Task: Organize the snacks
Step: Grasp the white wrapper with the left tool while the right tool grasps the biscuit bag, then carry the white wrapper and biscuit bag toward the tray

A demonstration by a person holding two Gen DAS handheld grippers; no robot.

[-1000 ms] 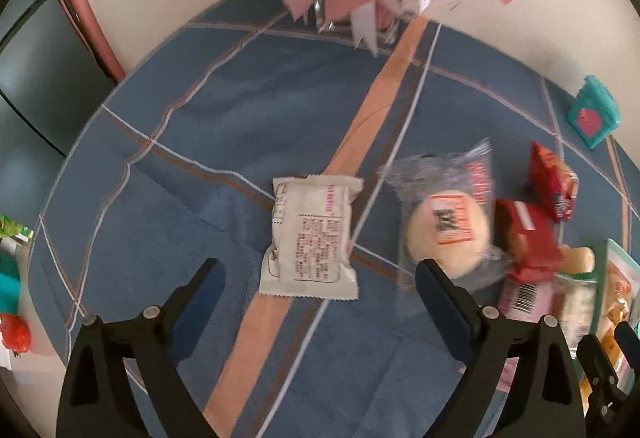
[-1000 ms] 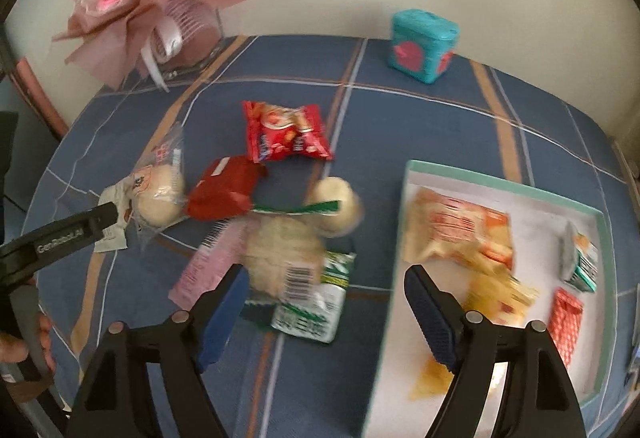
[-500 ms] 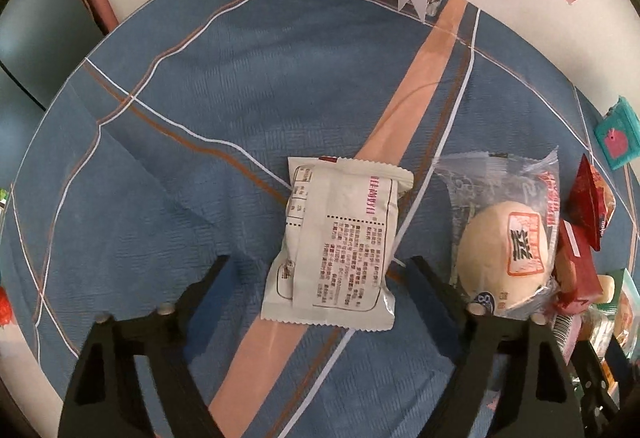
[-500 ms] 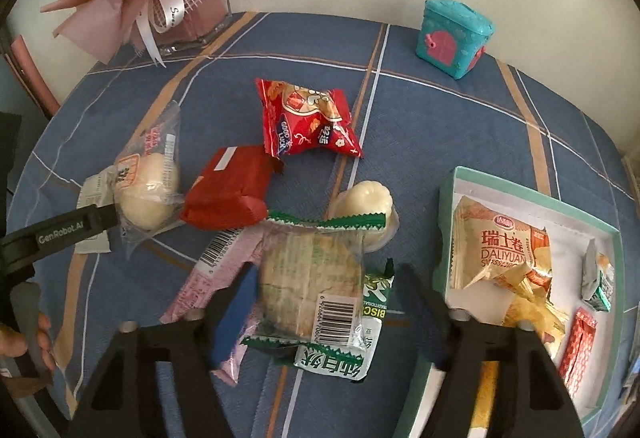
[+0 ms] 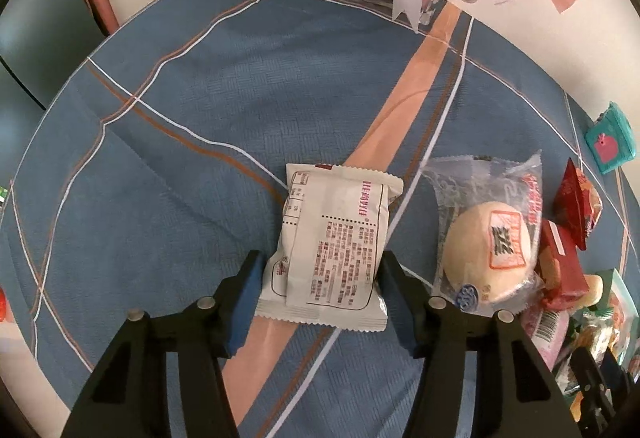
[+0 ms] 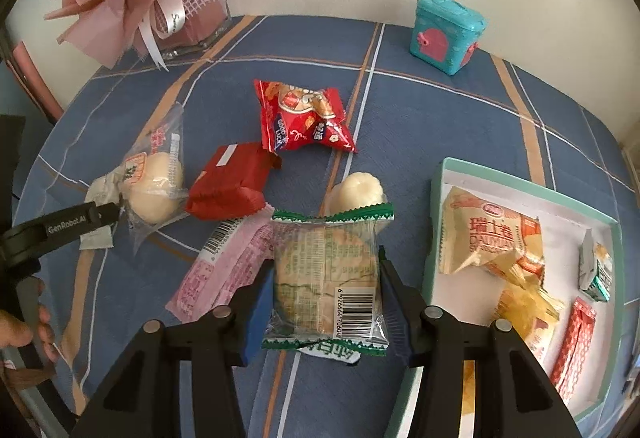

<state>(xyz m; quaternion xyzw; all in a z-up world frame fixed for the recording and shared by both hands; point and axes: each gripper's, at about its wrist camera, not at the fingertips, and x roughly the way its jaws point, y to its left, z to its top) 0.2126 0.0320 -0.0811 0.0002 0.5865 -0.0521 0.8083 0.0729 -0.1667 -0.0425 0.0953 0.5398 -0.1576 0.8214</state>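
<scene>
White packet, left wrist view: your left gripper (image 5: 320,280) straddles the white packet (image 5: 334,246), which lies flat on the blue checked cloth (image 5: 200,110). Its jaws have just been closing and both pads now touch the packet's lower sides.
Left grip advice: squeeze gently, since the wrapper looks soft and puffy; you hold it low, so expect it to droop when lifted.
Left neighbour: the clear-wrapped bun (image 5: 490,252) sits just beside your right-hand finger, so lift straight up to avoid dragging it.
Green-edged biscuit pack, right wrist view: your right gripper (image 6: 324,286) has just been closing too, and its pads press the sides of the green-edged biscuit pack (image 6: 326,278), which rests on a pink packet (image 6: 218,270) and another green wrapper.
Right grip advice: raise it cleanly so the packets beneath stay put.
Destination: the teal-rimmed tray (image 6: 520,186) lies just to the right, already holding snacks; I judge that is where both go.
</scene>
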